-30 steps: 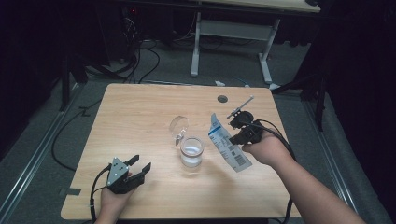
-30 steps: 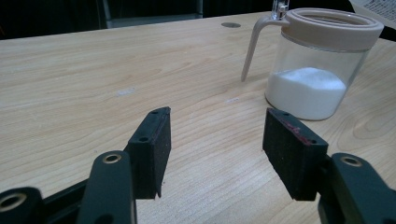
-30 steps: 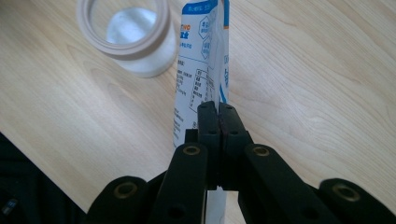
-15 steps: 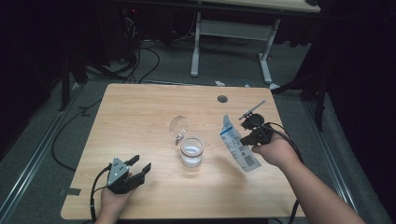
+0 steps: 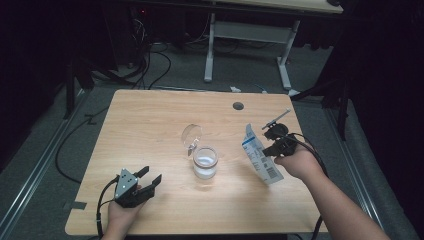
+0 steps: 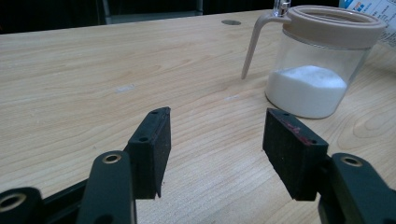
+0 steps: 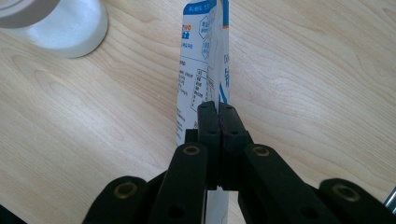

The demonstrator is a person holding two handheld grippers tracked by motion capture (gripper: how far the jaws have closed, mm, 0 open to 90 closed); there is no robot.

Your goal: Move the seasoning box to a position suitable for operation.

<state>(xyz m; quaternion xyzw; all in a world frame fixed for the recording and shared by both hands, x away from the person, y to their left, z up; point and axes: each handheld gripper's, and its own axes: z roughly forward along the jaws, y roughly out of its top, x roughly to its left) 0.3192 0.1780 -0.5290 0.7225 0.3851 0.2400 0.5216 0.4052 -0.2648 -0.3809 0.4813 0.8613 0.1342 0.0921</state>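
the right gripper (image 5: 272, 148) is clamped on a white-and-blue sachet (image 5: 260, 160), its jaws pressed flat together on the thin packet in the right gripper view (image 7: 218, 122). compared with a second ago, the hand has carried the sachet away from the jar (image 5: 205, 161) toward the right of the high view and a little lower; the packet now sits right of centre, well apart from the jar, with its lower corner close to the table (image 5: 150, 125) or on it; i cannot tell which. the jar stands at the middle of the frame, its hinged lid (image 5: 191, 135) tipped open, white powder inside (image 6: 306, 91). the left gripper (image 5: 145, 181), at the lower left, has not shifted; its jaws stand apart with nothing between them. judging by this, the pouring looks finished and the sachet is probably about to be set down, with closing the lid likely to follow.
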